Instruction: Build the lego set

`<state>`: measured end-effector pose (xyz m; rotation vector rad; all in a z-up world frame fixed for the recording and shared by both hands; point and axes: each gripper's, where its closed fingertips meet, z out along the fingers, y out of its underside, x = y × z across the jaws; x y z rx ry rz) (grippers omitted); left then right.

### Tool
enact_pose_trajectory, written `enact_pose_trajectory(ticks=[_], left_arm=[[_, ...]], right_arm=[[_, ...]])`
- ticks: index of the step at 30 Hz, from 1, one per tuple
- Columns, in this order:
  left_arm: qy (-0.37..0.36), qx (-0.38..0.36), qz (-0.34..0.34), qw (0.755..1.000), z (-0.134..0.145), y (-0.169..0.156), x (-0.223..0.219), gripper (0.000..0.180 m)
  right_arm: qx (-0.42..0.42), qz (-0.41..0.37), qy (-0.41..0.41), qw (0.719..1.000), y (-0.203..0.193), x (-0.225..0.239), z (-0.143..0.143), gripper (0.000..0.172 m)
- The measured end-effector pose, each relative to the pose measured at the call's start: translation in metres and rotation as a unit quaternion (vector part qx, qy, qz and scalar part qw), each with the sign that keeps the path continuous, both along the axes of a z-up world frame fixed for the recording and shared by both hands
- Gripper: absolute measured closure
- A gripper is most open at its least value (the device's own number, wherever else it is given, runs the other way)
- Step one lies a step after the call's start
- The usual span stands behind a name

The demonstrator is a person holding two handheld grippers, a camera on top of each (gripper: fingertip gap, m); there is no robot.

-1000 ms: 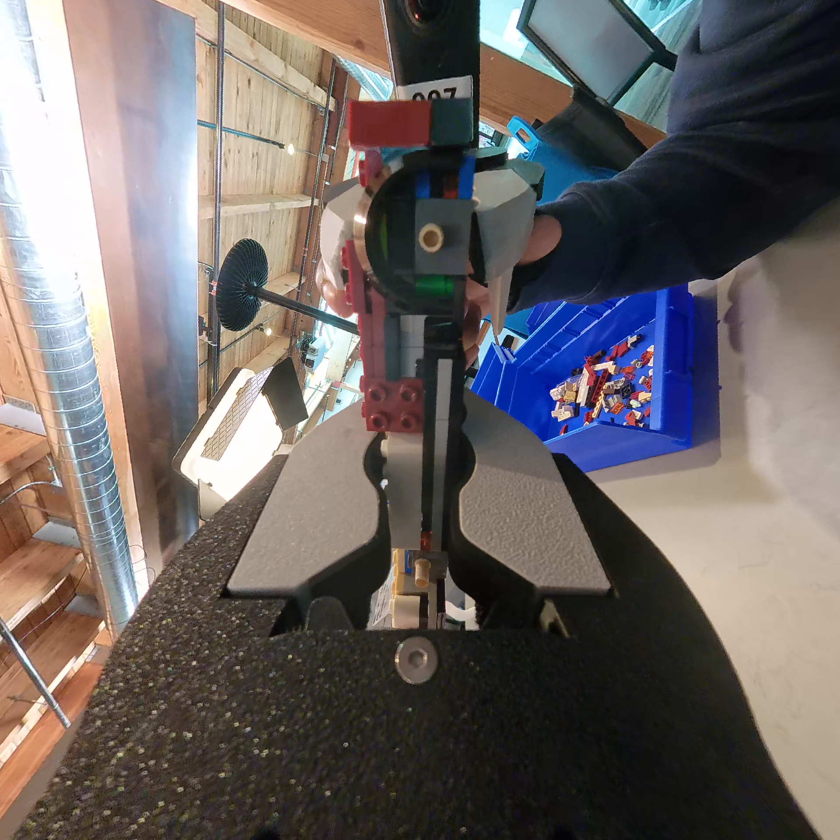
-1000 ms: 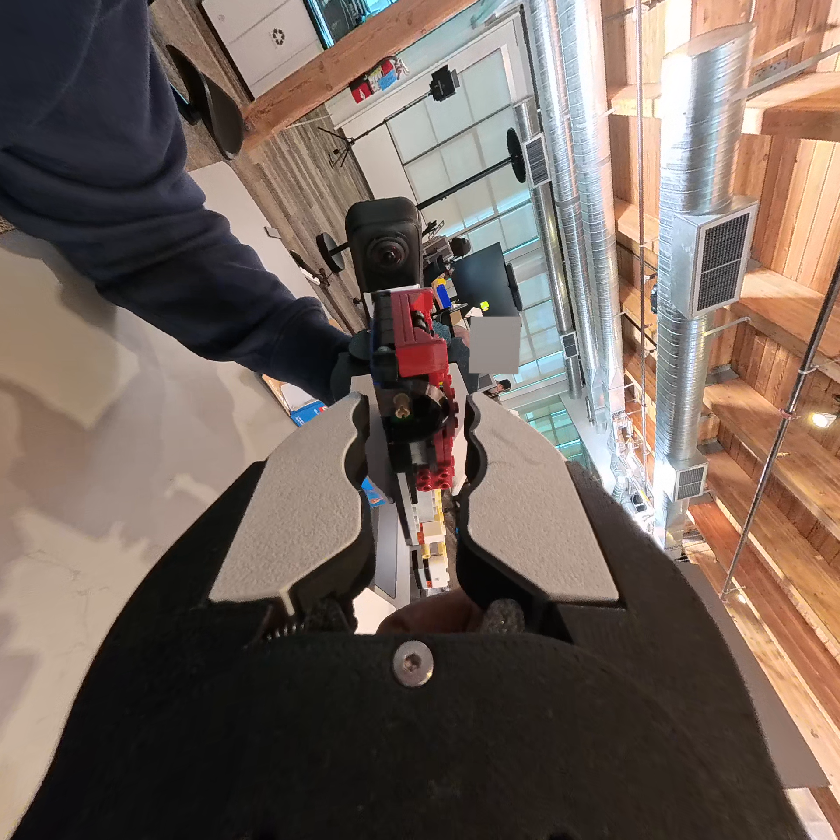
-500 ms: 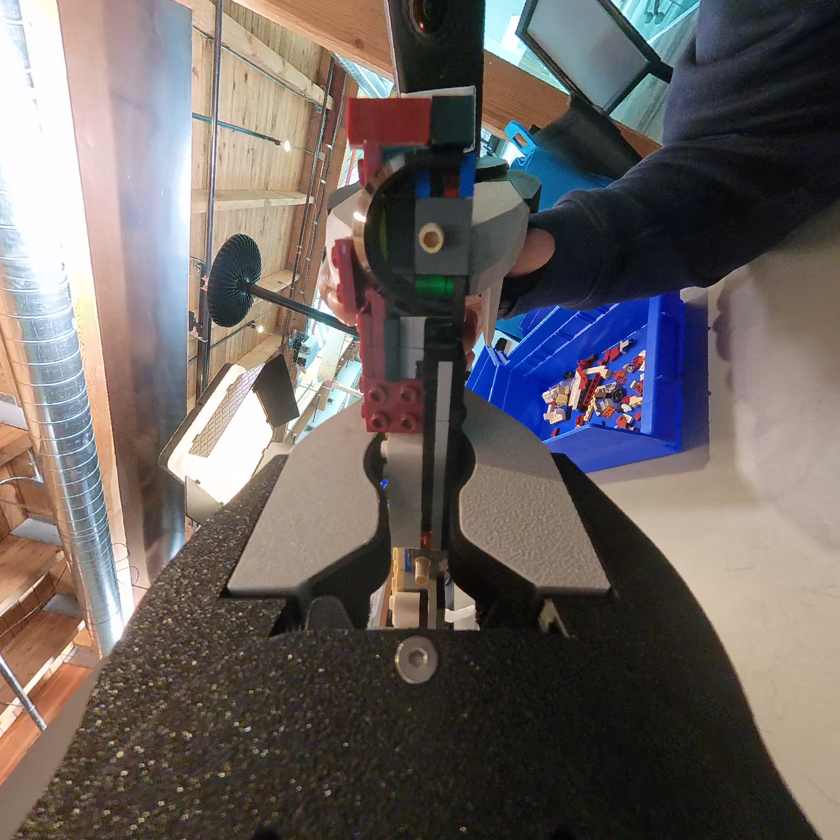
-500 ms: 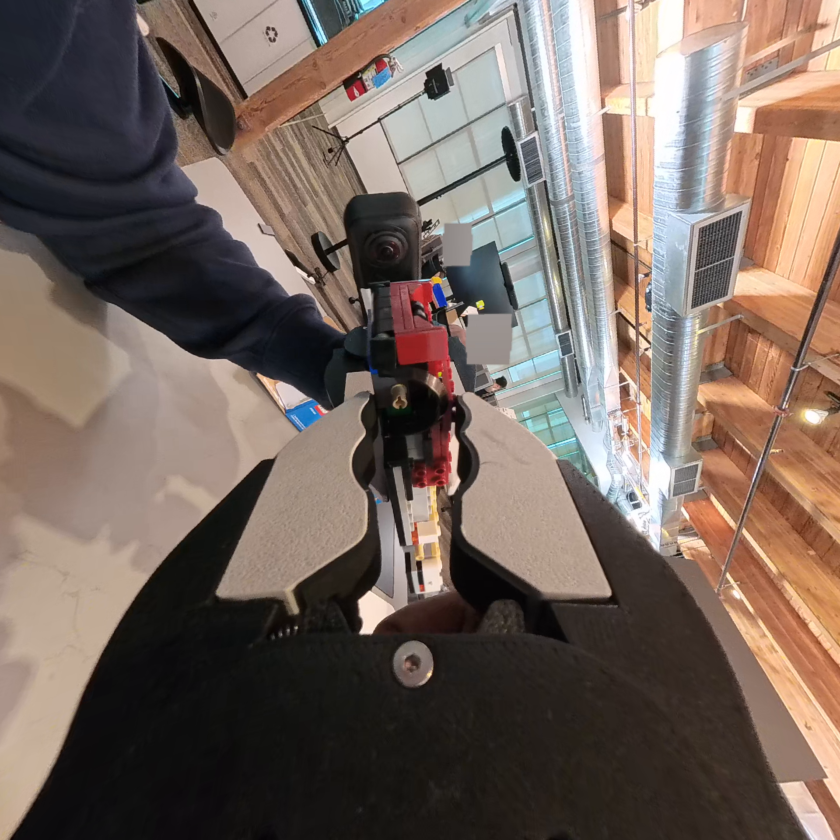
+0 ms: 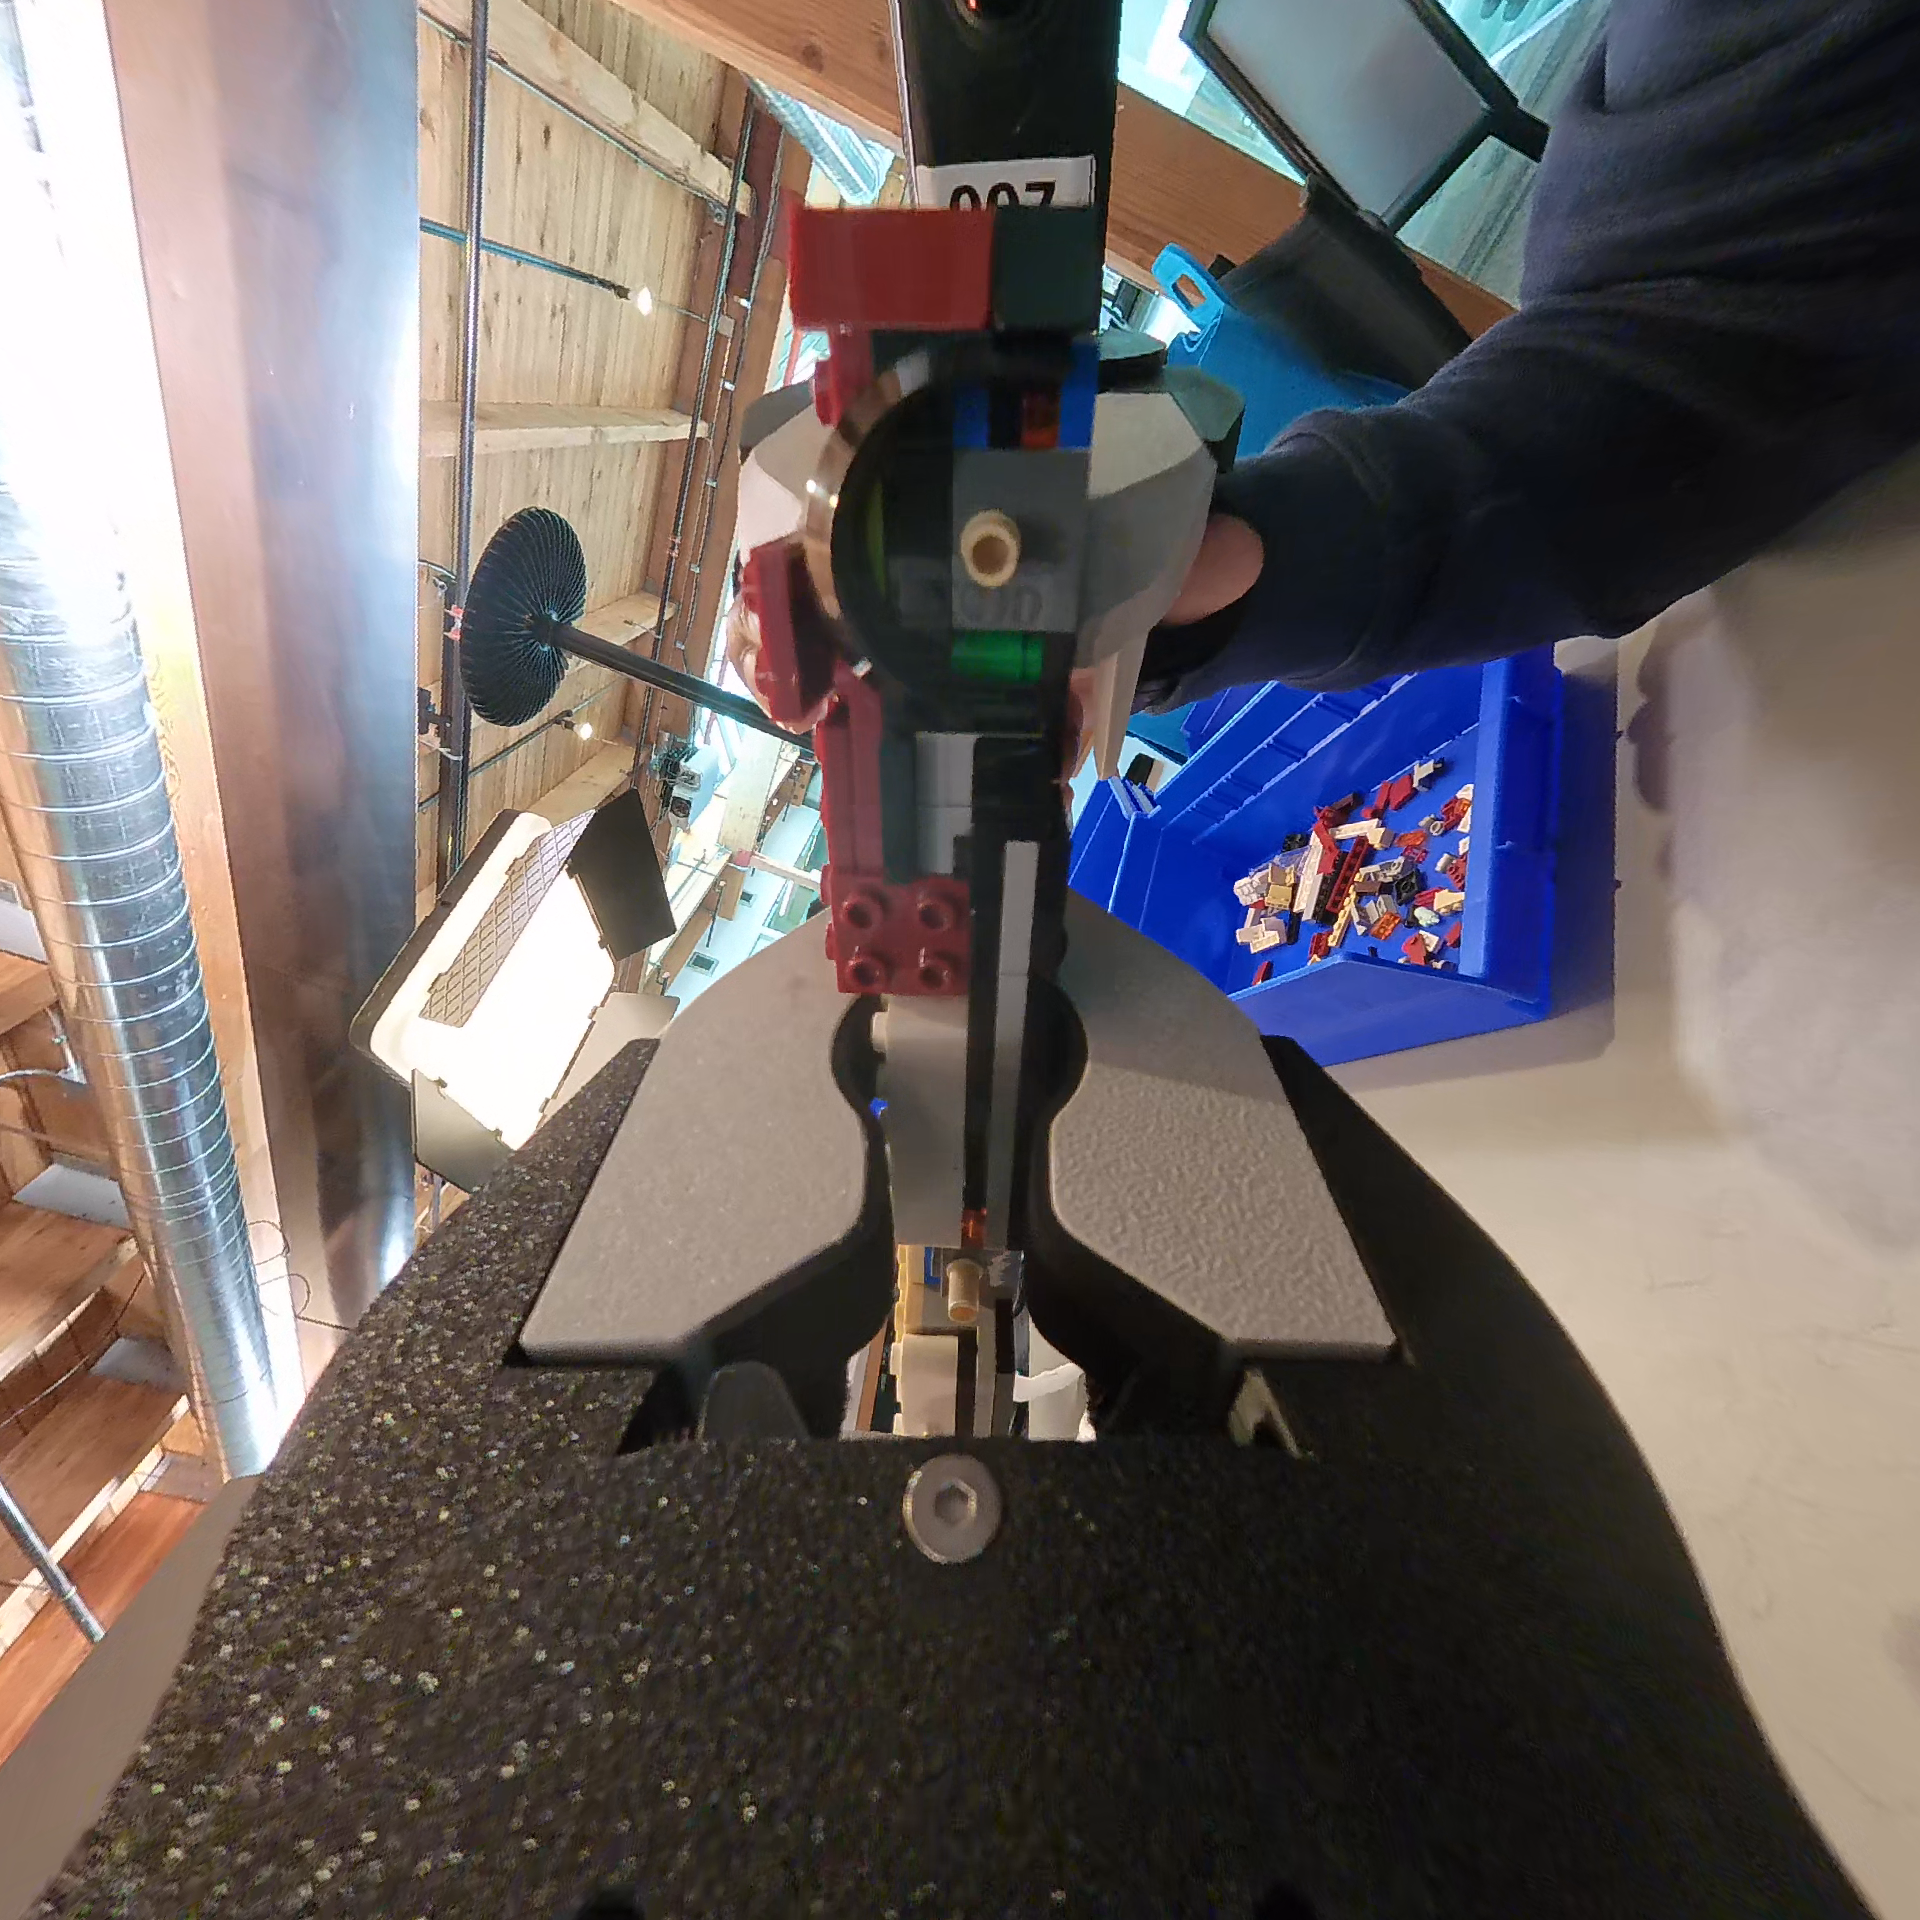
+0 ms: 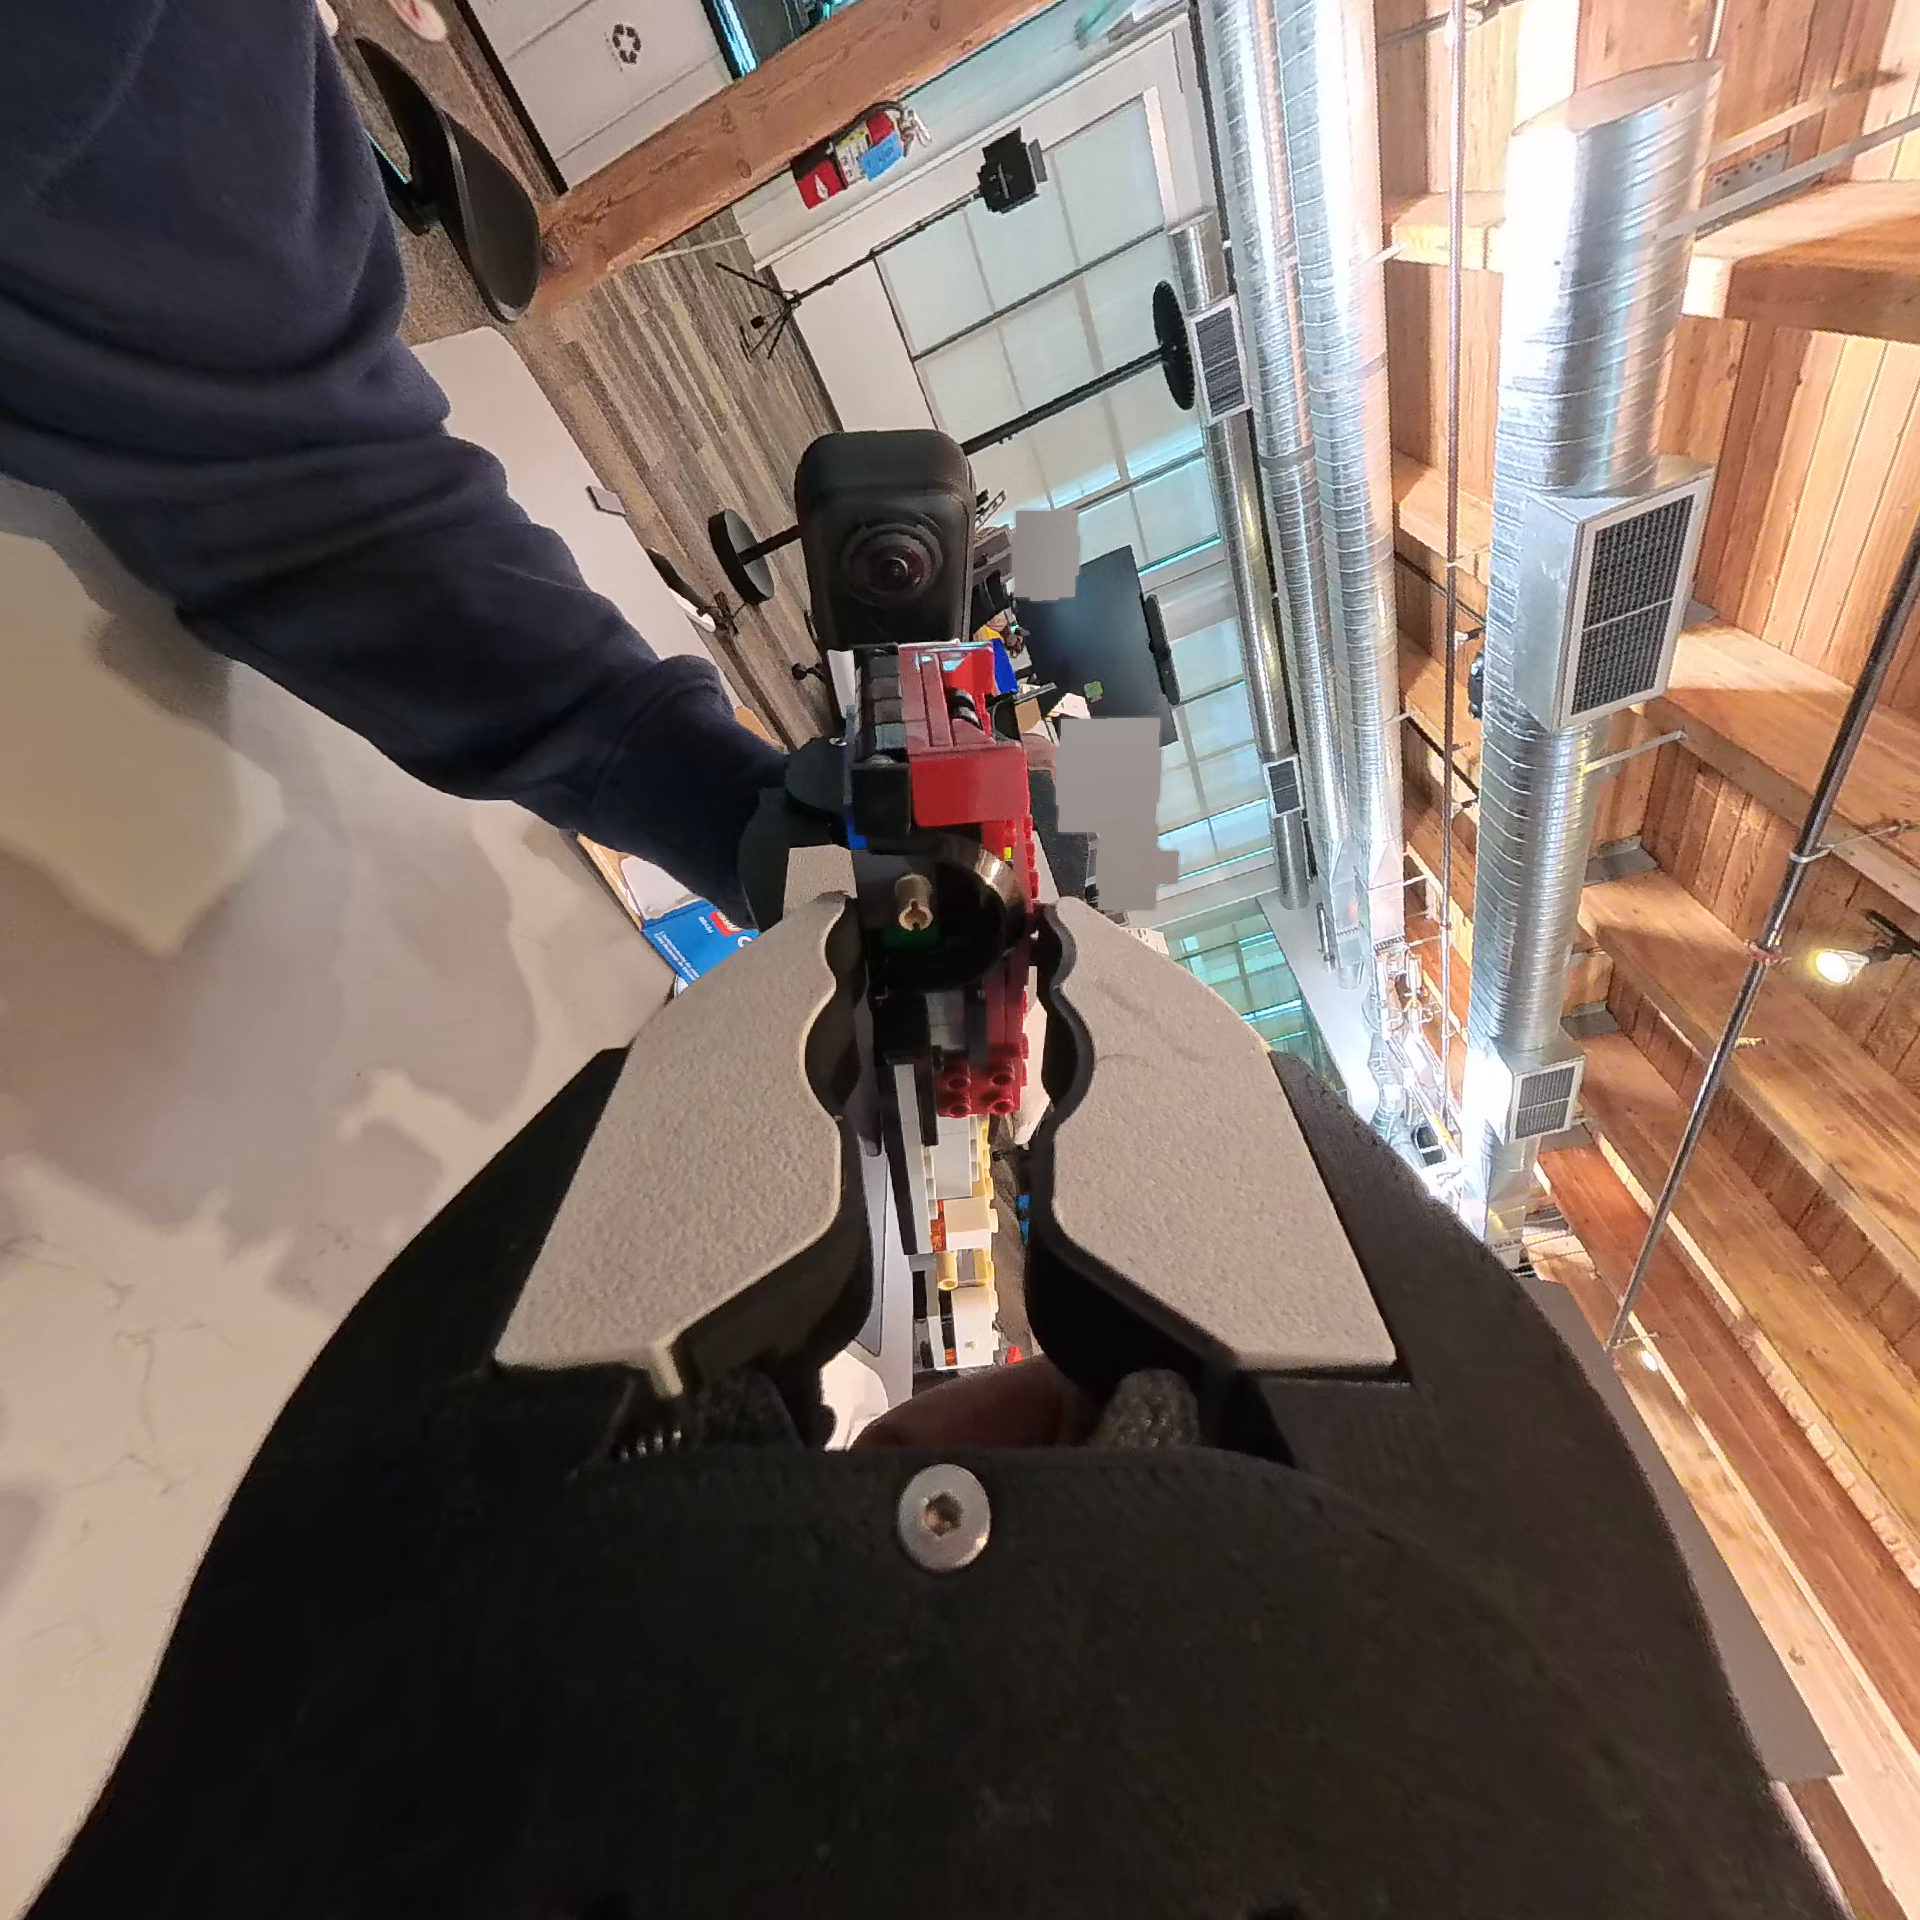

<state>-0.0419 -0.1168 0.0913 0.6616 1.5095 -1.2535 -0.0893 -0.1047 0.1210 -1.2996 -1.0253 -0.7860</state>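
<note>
A brick model, dark red, black, grey and white with a round black dish and a tan pin (image 5: 940, 582), is held up in the air between both grippers. My left gripper (image 5: 961, 997) is shut on its long grey and black lower end. My right gripper (image 6: 945, 930) is shut on the same model (image 6: 966, 790) at the round black dish, with both pads against its sides. In the left wrist view the right gripper's grey fingers (image 5: 1138, 499) flank the dish. In the right wrist view the left gripper's black camera (image 6: 888, 551) shows behind the model.
A blue bin (image 5: 1475, 997) with several loose bricks (image 5: 1351, 883) stands on the white table (image 5: 1662, 1299) to the right. A person's dark blue sleeve (image 5: 1621, 395) reaches in from the upper right. Wooden beams and metal ducts (image 6: 1558, 520) fill the background.
My right gripper's jaws have come together from a wider stance onto the model's dish end. My left gripper keeps its grip; the model has barely moved.
</note>
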Motion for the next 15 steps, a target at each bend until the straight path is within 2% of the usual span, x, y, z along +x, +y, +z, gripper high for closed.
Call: enact_pose_trajectory(ticks=[15], left_arm=[[0.008, 0.003, 0.002, 1.0, -0.0025, -0.0008, 0.0027, 0.156]], right_arm=[[-0.007, -0.003, 0.001, 1.0, -0.0004, 0.0025, -0.0013, 0.14]])
